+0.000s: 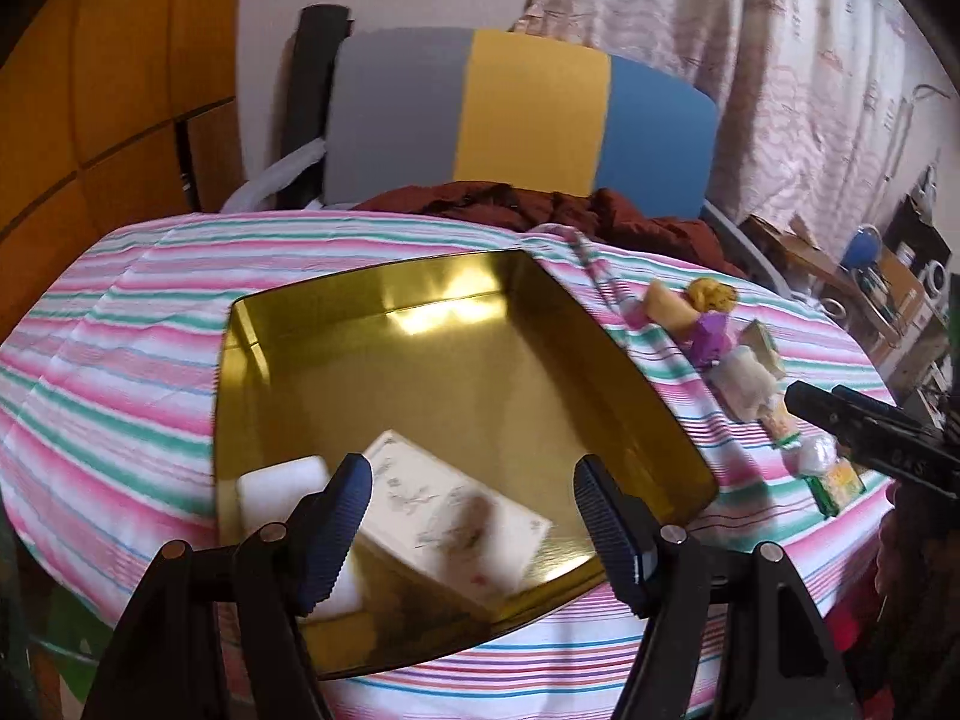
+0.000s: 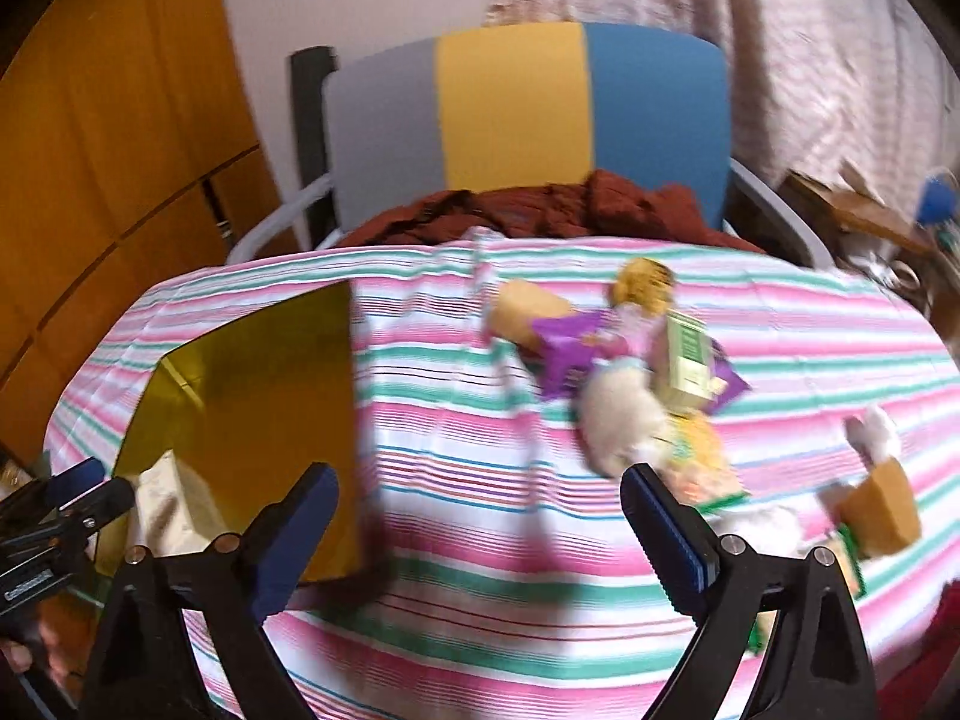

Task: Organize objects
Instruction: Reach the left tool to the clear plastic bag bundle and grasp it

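Observation:
A shiny gold tin (image 1: 480,360) lies open on the striped cloth; it shows at the left in the right wrist view as the gold tin (image 2: 270,396). Inside its near corner lie a white block (image 1: 279,489) and a cream printed box (image 1: 456,510). My left gripper (image 1: 474,510) hangs open just above that box, holding nothing. A heap of small packets and toys (image 2: 624,360) lies right of the tin, with a purple packet (image 2: 570,342) and a white fluffy item (image 2: 618,414). Open and empty, my right gripper (image 2: 480,516) hovers over bare cloth between tin and heap.
A chair with a grey, yellow and blue back (image 1: 516,114) stands behind the table, dark red cloth (image 1: 540,207) on its seat. Wooden cabinets (image 1: 90,108) lie left, a curtain (image 1: 750,60) right. A small tan box (image 2: 888,516) and a white item (image 2: 876,432) lie at the far right.

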The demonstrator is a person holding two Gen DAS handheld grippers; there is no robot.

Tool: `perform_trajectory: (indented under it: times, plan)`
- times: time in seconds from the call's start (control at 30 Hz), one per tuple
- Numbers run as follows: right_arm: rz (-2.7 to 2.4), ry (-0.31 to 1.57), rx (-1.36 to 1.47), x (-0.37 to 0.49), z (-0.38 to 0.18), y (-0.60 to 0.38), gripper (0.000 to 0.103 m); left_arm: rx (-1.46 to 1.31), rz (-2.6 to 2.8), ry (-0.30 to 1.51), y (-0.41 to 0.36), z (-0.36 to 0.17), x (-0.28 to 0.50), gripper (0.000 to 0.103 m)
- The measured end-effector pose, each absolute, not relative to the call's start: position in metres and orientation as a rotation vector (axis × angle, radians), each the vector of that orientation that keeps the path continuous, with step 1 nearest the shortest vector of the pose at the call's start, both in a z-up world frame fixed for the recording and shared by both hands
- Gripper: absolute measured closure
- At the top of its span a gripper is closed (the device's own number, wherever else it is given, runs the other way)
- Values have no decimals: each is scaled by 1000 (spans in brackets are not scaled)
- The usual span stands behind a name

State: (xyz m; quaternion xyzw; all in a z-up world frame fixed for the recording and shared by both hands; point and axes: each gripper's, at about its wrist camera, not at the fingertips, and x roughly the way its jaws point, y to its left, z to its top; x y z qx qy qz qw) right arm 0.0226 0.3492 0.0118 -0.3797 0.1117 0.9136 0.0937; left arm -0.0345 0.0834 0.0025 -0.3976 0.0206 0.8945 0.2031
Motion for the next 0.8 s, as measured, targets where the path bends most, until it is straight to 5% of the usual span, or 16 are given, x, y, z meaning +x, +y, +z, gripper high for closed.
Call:
perform_trajectory:
  times: [0.5,0.8]
  plan:
    - [2265,676,-921,109,22,537,0,-1019,2186,240,195,10,-10,32]
    - [2133,1105,-773,146,-9,595,0,-992,1942,343,278,-2,8,38]
